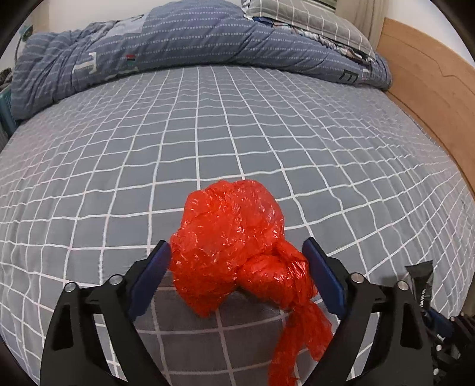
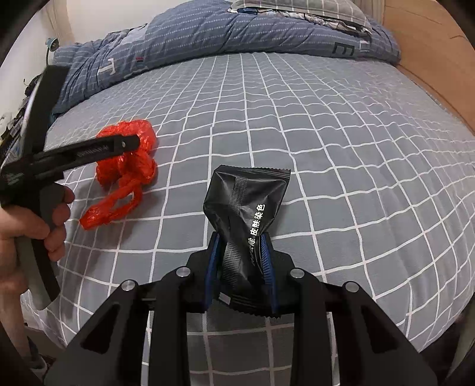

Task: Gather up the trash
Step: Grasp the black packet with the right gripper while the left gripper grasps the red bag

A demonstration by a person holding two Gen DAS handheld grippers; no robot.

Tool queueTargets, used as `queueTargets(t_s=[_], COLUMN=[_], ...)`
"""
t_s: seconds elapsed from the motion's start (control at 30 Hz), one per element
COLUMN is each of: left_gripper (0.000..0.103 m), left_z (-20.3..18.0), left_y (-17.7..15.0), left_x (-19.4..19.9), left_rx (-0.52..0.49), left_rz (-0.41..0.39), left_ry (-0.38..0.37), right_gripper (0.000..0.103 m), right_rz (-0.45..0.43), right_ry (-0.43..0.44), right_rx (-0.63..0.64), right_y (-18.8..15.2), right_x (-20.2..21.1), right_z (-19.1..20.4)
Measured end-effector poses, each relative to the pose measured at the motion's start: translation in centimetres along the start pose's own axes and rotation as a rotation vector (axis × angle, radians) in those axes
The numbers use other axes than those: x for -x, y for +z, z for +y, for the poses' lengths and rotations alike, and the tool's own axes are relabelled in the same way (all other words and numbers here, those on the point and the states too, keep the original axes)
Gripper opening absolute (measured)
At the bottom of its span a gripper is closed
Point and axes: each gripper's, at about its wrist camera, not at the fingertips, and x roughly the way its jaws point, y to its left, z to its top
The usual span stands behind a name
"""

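A crumpled red plastic bag (image 1: 228,243) lies on the grey checked bed sheet (image 1: 207,133). My left gripper (image 1: 237,252) is open, its blue pads on either side of the bag, close to it. In the right wrist view the red bag (image 2: 127,166) lies at the left with the left gripper's finger (image 2: 98,151) over it. My right gripper (image 2: 242,252) is shut on a black foil wrapper (image 2: 246,207) with white print, held above the sheet. The wrapper's edge shows in the left wrist view (image 1: 421,282) at the lower right.
A rumpled blue quilt (image 1: 178,50) and a checked pillow (image 1: 302,20) lie along the far side of the bed. A wooden headboard (image 1: 430,89) runs along the right. The bed's near edge drops off at the bottom.
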Motion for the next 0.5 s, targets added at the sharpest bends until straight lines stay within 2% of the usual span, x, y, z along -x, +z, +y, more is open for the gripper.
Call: queueTargets(t_s=[0.1, 0.2, 0.27, 0.3, 0.5], left_gripper=[0.078, 0.067, 0.047, 0.040, 0.026], left_z=[-0.2, -0.5, -0.5, -0.5, -0.9], left_y=[-0.3, -0.6, -0.8, -0.8, -1.1], left_x=[-0.4, -0.7, -0.6, -0.5, 0.9], left_rx=[-0.010, -0.014, -0.011, -0.009, -0.030], left_rz=[0.018, 0.046, 0.051, 0.053, 0.027], left_ry=[-0.002, -0.025, -0.052, -0.072, -0.067], right_gripper=[0.026, 0.026, 0.026, 0.026, 0.026], right_rz=[0.000, -0.003, -0.006, -0.008, -0.021], right_ry=[0.001, 0.004, 0.005, 0.007, 0.015], right_rx=[0.006, 0.006, 0.005, 0.004, 0.005], right_y=[0.0, 0.1, 0.2, 0.3, 0.6], right_x=[0.1, 0.2, 0.3, 0.3, 0.6], right_z=[0.2, 0.4, 0.5, 0.5, 1.1])
